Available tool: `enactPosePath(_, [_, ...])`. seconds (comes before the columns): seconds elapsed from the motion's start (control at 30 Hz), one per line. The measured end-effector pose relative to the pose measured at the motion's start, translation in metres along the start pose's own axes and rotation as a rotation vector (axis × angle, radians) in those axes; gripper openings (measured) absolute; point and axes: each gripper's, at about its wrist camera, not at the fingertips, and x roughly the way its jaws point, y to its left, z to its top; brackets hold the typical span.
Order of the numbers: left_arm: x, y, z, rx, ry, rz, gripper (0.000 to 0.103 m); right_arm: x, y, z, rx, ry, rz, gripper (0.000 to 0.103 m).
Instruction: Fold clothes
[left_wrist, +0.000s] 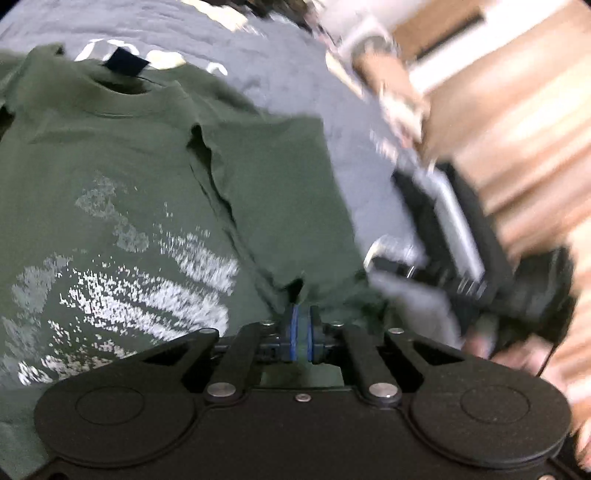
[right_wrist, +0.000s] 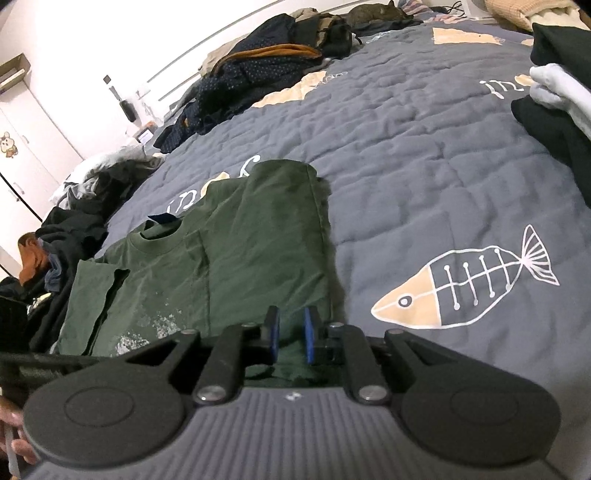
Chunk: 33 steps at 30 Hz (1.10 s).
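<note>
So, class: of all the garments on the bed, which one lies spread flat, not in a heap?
The green T-shirt, spread flat on the grey quilt right before the right tool. The dark clothes at the bed's edges are heaped.

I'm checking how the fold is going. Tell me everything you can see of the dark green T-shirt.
The dark green cotton-looking T-shirt lies front up on the grey quilted bedspread, with a ribbed round collar, a dark neck label and a cracked white chest print. Both sides are folded in over the front. Its bottom hem is bunched between the pads of the left claw and the right claw.
</note>
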Motion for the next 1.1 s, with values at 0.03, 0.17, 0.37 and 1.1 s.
enactPosePath(0.03, [0.000,0.006,0.002,-0.058,-0.016,-0.019,0.022,0.000,0.000,0.000,0.004,-0.001,-0.001,0.013])
enactPosePath(0.17, [0.012,0.025,0.004,-0.210,-0.037,-0.046,0.043,-0.001,0.001,0.000,0.002,-0.007,-0.002,0.013])
enactPosePath(0.37, [0.026,0.032,0.001,-0.294,-0.040,-0.091,0.043,-0.002,0.004,0.000,-0.013,-0.016,0.024,0.013])
enactPosePath(1.1, [0.017,0.037,0.007,-0.371,-0.122,-0.109,0.045,0.022,0.065,-0.022,-0.160,0.022,0.130,0.024])
